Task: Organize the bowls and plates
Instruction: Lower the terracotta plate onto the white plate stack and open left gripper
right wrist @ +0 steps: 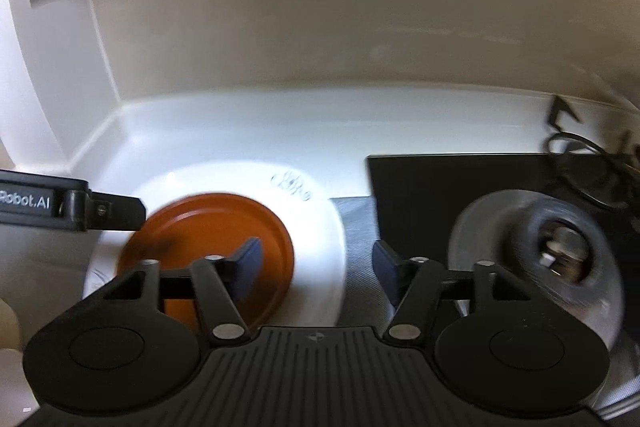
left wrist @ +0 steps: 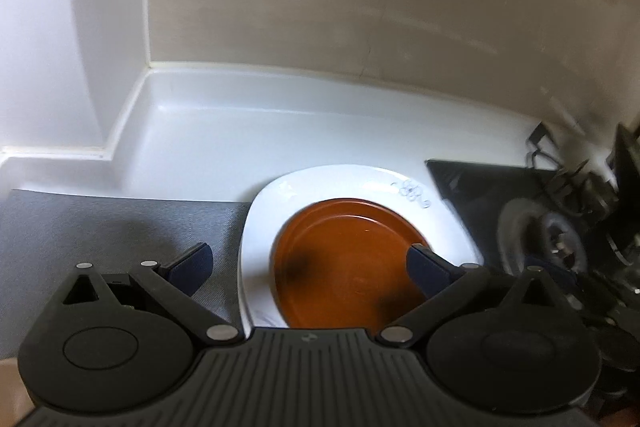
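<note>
One brown plate (left wrist: 352, 263) flat on white plate (left wrist: 276, 195)

Bare white counter (left wrist: 248, 131) behind stacked plates (left wrist: 264, 211); stove burner (right wrist: 536, 263) crowding right.

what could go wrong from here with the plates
The orange plate sits loose on the white plate; a tilted lift could slide it off. The open left gripper straddles the white plate's edge and could nudge the stack. The gas burner is close to the right gripper.
</note>
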Tool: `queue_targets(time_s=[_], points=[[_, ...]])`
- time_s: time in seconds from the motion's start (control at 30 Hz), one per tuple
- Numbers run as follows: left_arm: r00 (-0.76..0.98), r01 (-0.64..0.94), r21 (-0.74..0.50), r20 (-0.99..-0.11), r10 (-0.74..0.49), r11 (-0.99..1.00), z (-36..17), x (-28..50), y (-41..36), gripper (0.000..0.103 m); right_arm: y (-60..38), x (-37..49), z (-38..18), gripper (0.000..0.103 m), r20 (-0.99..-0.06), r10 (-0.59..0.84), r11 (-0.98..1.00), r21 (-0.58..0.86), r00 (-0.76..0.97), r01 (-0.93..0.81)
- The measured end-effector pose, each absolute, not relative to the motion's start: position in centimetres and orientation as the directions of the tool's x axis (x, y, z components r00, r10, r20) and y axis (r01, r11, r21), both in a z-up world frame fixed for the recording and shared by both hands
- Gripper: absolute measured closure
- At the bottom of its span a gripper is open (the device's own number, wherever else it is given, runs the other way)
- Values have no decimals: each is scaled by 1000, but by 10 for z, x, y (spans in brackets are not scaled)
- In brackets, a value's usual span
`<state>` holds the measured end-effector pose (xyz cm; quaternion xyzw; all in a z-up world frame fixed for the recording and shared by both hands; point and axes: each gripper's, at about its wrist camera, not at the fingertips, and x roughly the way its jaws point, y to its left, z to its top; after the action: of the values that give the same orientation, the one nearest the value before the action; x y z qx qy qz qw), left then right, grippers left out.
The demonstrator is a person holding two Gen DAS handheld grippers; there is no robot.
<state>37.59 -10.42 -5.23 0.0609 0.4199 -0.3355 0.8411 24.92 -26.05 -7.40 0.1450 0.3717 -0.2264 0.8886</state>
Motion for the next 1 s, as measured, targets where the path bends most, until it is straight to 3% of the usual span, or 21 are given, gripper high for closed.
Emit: queue_targets(time_s=[0.33,0.63,0.87,1.0], points=[[472,680,-157,-653,-592,716,-2,307,-48,0,-218,165,-8,18,-650,-267,843,200,712,499],[521,666,-121,-630,-576,736,16,256,0,0,-177,123,13,17,-643,-249,846,220,724,486],[604,617,0,-640,-474,787,22,227,18,0,-153,110,26,16,-613,-221,878,213,758,429],[633,585,-3,-624,-459,811,26,218,36,0,-146,107,33,16,-601,-209,891,208,771,404]])
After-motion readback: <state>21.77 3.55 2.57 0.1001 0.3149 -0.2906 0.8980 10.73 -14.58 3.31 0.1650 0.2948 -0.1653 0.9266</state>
